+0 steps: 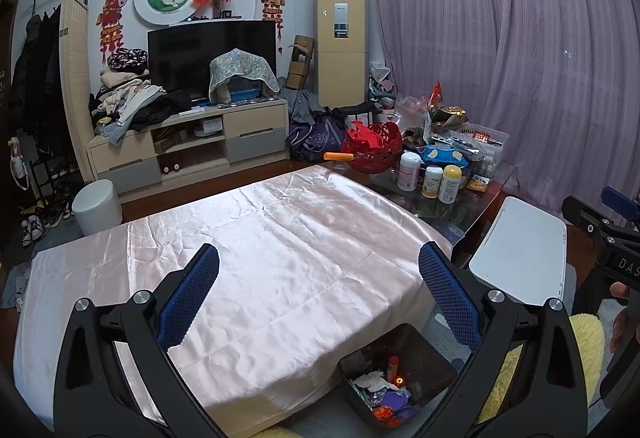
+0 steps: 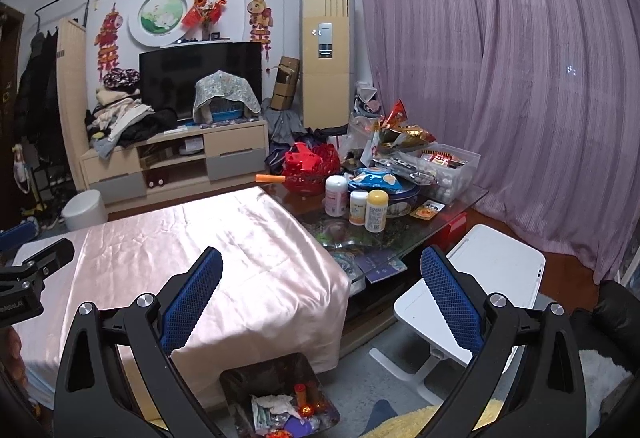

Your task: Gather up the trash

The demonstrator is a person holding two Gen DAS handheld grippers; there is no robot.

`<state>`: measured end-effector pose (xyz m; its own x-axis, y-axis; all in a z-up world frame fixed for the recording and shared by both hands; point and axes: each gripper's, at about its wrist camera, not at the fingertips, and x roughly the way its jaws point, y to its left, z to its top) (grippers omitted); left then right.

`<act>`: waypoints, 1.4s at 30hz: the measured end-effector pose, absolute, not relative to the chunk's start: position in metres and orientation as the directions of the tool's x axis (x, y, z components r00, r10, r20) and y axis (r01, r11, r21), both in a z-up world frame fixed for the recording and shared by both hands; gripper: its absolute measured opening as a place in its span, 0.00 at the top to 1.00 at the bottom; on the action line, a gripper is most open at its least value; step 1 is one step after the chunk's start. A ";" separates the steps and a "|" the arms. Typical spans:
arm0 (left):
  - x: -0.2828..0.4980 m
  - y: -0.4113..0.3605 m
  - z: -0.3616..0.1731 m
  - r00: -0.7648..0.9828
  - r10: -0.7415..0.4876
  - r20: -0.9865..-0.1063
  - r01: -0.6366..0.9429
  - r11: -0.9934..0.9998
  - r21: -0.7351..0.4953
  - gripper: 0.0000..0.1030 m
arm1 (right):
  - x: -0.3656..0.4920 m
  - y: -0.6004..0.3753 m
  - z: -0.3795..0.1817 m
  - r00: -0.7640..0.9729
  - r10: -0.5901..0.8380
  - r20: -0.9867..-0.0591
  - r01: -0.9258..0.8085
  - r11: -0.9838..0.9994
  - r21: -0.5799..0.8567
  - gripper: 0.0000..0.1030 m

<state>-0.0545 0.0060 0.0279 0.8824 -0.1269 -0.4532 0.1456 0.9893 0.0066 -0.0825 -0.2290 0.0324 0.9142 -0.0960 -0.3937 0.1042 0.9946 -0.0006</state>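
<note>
A dark trash bin (image 1: 416, 354) stands on the floor at the table's near edge. It holds crumpled paper, wrappers and a small red bottle. It also shows in the right wrist view (image 2: 256, 374). My left gripper (image 1: 319, 262) is open and empty above the pink satin cloth (image 1: 260, 258) on the table. My right gripper (image 2: 321, 264) is open and empty above the cloth's right corner (image 2: 240, 258). The right gripper's body shows at the right edge of the left wrist view (image 1: 608, 238).
A glass coffee table (image 2: 400, 238) to the right carries bottles, a red basket, snack bags and a plastic box. A white folding stool (image 2: 472, 294) stands beside it. A TV cabinet (image 1: 192, 142) and a white round stool (image 1: 98, 206) are behind.
</note>
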 end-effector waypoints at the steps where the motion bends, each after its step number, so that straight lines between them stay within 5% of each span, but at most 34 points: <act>1: -0.054 0.006 0.028 0.882 -0.126 -0.454 0.145 0.989 0.007 0.08 | -0.083 -0.229 0.032 0.914 -0.095 -0.394 0.104 0.995 0.001 0.03; 42: -0.051 0.009 0.030 0.884 -0.125 -0.451 0.140 0.990 0.002 0.08 | -0.074 -0.227 0.030 0.899 -0.096 -0.427 0.107 0.994 0.002 0.03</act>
